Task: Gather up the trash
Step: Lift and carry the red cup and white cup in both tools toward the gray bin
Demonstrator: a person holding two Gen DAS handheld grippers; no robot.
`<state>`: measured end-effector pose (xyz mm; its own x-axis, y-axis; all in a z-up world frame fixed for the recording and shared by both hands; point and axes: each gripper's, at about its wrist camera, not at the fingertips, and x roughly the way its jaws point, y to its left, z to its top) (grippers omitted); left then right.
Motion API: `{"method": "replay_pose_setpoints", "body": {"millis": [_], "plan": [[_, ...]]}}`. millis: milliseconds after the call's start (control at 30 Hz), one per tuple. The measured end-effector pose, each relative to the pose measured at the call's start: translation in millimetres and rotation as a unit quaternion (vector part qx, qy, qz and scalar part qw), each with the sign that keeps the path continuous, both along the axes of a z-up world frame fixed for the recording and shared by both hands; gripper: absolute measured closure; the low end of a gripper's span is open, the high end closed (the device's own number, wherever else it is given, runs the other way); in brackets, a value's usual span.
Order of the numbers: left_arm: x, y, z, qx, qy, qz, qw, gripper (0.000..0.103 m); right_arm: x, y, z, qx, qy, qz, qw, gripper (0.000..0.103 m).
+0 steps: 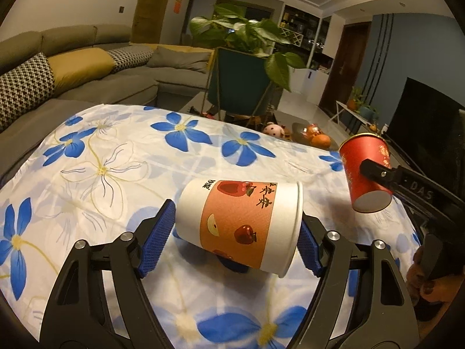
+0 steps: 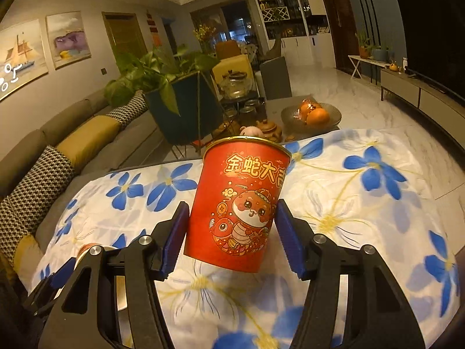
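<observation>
Left gripper [image 1: 237,226]: closed on white paper cup [image 1: 238,224], held sideways, base left, rim right, blue pads on both ends, lifted just above cloth.
Right gripper [image 2: 229,229]: closed on red paper cup [image 2: 241,203], upright w/ slight tilt, raised off bench [image 2: 377,203].
Bench: covered w/ white cloth, blue flowers.
Far side: fruit bowl [image 2: 311,115], potted plant [image 1: 247,67], sofa at left.

white cup [image 1: 238,226] sideways, red cup [image 2: 241,203] upright

floral tablecloth [image 1: 116,157] | grey sofa [image 1: 87,67] | potted plant [image 1: 244,58] | fruit bowl [image 2: 312,115] | TV [image 1: 421,116]
</observation>
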<state>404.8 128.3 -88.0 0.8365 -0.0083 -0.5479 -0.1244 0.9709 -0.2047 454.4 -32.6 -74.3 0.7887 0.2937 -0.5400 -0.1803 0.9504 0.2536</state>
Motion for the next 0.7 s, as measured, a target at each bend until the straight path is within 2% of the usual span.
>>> {"method": "replay_pose_setpoints", "body": {"millis": [100,233,367,433,533,633,700], "plan": [[-7.9,-7.5,0.6,0.012,0.003,-0.004,0.9999,0.028,-16.6,-9.6,6.1,0.002,-0.005,0.004,1.0,0.044],[-18.4,-11.2,-1.9,0.004,0.009,-0.007,0.9999,0.031,-40.0,-21.7,13.5,0.008,-0.012,0.009,1.0,0.044],[-29.2,-20.6,-7.7,0.009,0.025,-0.016,0.9995,0.049,-58.6,-29.3,18.0,0.006,-0.014,0.015,1.0,0.044],[-31.4,-22.6,-11.9,0.007,0.033,-0.016,0.9993,0.053,-66.3,-32.4,18.9,0.007,-0.016,0.016,1.0,0.044],[-35.7,-24.0,-15.0,0.002,0.045,-0.015,0.9989,0.068,-78.0,-38.7,22.2,0.012,-0.02,0.017,1.0,0.044],[-43.3,-30.4,-13.7,0.013,0.046,-0.02,0.9987,0.081,-87.3,-43.8,25.2,0.012,-0.023,0.019,0.999,0.044],[-47.4,-34.9,-13.6,0.018,0.048,-0.025,0.9984,0.093,-94.1,-48.8,27.2,0.012,-0.026,0.019,0.999,0.044]]}}
